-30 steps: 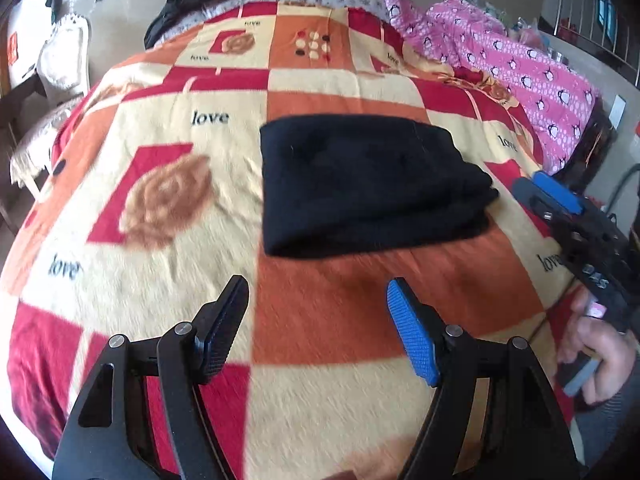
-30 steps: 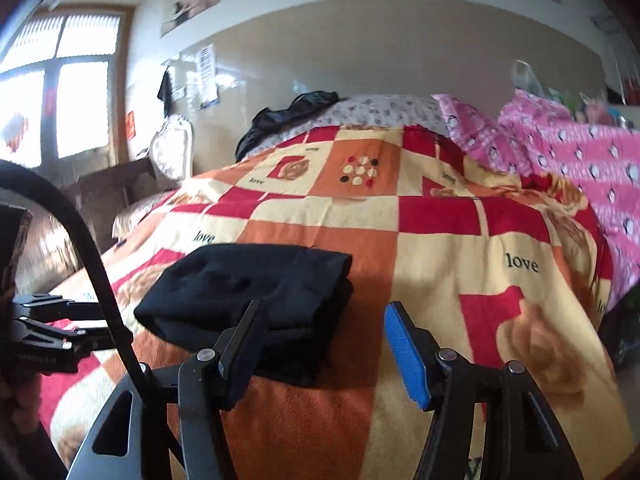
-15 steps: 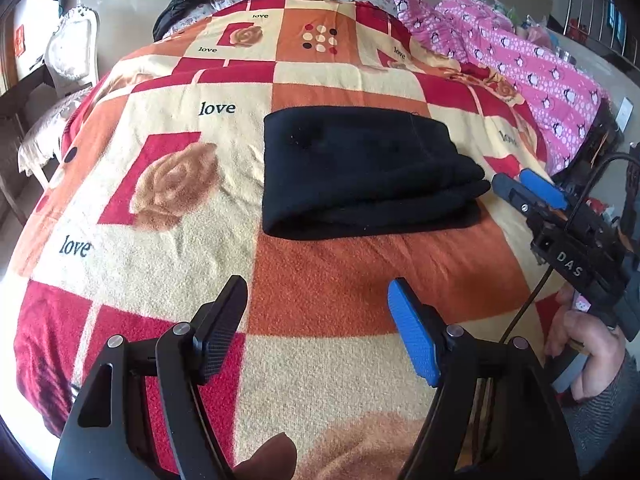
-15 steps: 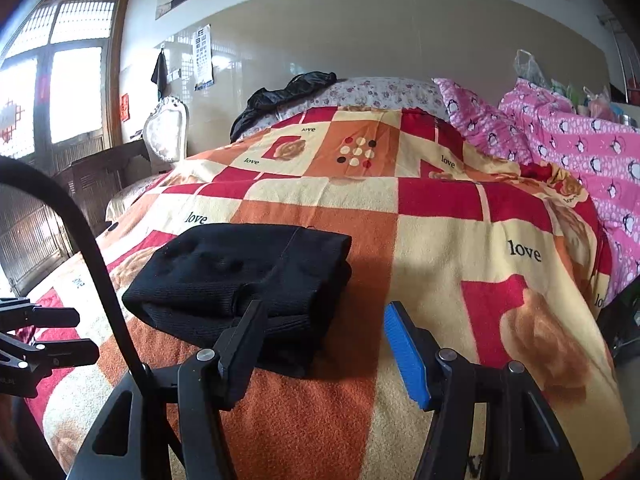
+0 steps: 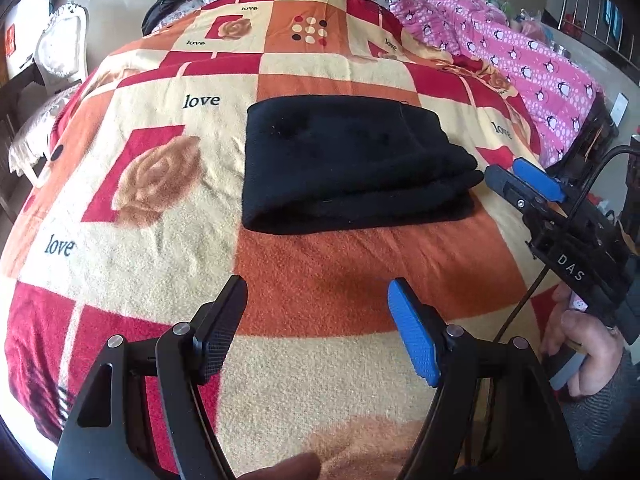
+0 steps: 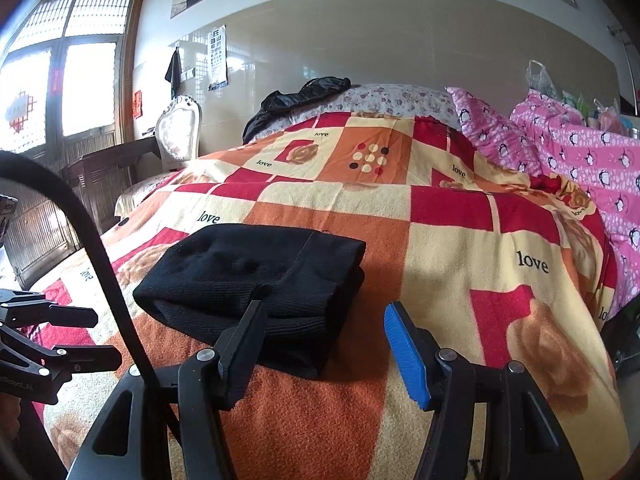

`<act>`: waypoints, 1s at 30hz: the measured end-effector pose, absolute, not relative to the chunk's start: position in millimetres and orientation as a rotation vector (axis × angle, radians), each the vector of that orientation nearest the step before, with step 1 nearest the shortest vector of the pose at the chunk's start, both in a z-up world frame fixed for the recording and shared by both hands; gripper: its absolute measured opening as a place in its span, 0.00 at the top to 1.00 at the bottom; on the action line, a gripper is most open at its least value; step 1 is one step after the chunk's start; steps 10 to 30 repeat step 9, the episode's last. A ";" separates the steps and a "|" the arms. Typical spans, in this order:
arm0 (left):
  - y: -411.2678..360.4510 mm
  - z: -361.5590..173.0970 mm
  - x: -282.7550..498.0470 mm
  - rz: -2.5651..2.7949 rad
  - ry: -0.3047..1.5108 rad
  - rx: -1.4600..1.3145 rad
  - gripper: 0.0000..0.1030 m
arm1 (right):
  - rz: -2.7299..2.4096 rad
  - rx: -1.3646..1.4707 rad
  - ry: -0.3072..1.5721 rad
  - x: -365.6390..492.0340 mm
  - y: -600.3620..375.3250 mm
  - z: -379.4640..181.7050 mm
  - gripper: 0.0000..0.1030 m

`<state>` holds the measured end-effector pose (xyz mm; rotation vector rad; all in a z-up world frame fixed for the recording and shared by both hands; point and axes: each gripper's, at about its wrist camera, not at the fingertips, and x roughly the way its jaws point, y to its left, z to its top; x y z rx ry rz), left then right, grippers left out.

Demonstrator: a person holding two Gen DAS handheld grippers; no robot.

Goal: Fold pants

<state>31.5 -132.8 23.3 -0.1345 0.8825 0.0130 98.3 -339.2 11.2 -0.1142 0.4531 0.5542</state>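
Sunlight from the tall window is falling across the checked red, orange and cream fleece blanket covering the bed, and the black knit pants are lying on it already folded into a thick rectangular stack, ahead of your left gripper and well clear of its tips

You are looking at what seems to be the finishing check, so judge the stack before touching it: the layers at its right end are stepping out unevenly, and a light press or a nudge there should square them. Come in low and flat so the fingers are sliding over the blanket rather than snagging the fleece, and avoid pinching only the top layer, which would likely peel the fold open

Your left gripper is hanging above the blanket, angled steeply down, jaws standing wide with nothing between them. Your right gripper is pointing more shallowly, jaws parted and empty, the pants lying just ahead of its left black finger; in the left view your hand is wrapping its handle at the bed's edge
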 end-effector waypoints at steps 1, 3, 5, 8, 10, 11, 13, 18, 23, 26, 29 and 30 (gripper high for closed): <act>-133.9 23.5 31.0 0.004 0.881 -0.137 0.29 | 0.555 -0.113 0.455 98.8 -339.2 11.1 0.43; -135.4 23.0 29.9 -0.010 0.880 -0.153 0.29 | 0.556 -0.109 0.460 99.6 -339.4 11.0 0.43; -136.1 21.4 29.4 -0.013 0.879 -0.166 0.29 | 0.558 -0.108 0.460 99.5 -339.4 11.0 0.43; -136.9 18.8 29.0 0.010 0.872 -0.152 0.29 | 0.557 -0.109 0.458 99.2 -339.2 11.1 0.43; -136.4 17.9 29.7 0.008 0.878 -0.154 0.29 | 0.558 -0.109 0.457 99.2 -339.3 11.0 0.42; -136.4 17.9 29.7 0.008 0.878 -0.154 0.29 | 0.558 -0.109 0.457 99.2 -339.3 11.0 0.42; -136.4 17.9 29.7 0.008 0.878 -0.154 0.29 | 0.558 -0.109 0.457 99.2 -339.3 11.0 0.42; -136.4 17.9 29.7 0.008 0.878 -0.154 0.29 | 0.558 -0.109 0.457 99.2 -339.3 11.0 0.42; -136.4 17.9 29.7 0.008 0.878 -0.154 0.29 | 0.558 -0.109 0.457 99.2 -339.3 11.0 0.42; -136.4 17.9 29.7 0.008 0.878 -0.154 0.29 | 0.558 -0.109 0.457 99.2 -339.3 11.0 0.42; -136.4 17.9 29.7 0.008 0.878 -0.154 0.29 | 0.558 -0.109 0.457 99.2 -339.3 11.0 0.42; -136.4 17.9 29.7 0.008 0.878 -0.154 0.29 | 0.558 -0.109 0.457 99.2 -339.3 11.0 0.42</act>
